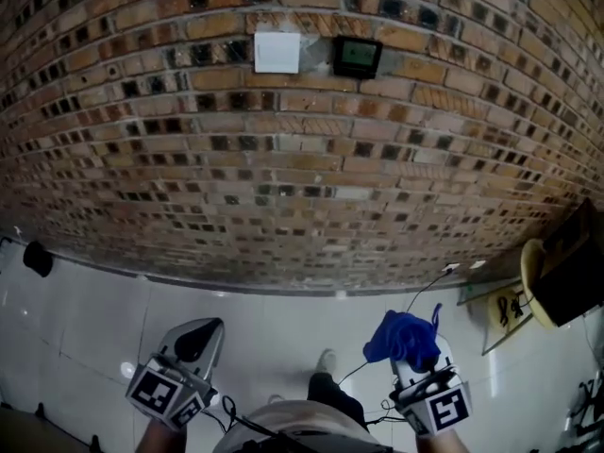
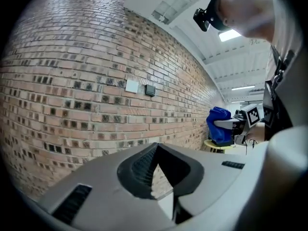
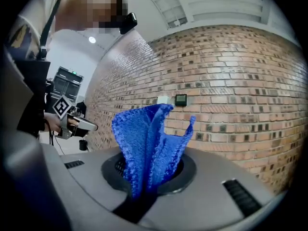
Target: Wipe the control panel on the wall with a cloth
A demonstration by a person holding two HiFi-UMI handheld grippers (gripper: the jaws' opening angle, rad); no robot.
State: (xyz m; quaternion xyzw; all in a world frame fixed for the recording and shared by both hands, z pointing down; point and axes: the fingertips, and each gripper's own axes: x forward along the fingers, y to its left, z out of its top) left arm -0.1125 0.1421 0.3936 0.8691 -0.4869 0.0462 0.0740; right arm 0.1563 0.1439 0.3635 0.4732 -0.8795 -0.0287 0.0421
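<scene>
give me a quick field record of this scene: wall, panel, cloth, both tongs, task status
wall: brick wall, facing the person
control panel: small dark unit high on the wall, beside a white plate
cloth: blue cloth, bunched, sticking up out of the right tongs
right tongs: shut on the blue cloth
left tongs: shut, nothing held
task status: cloth held low, well apart from the control panel; wiping not yet begun

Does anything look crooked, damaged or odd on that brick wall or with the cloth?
Nothing stands out: the control panel and white plate sit level on the brick wall, and the right gripper holds the blue cloth.
</scene>
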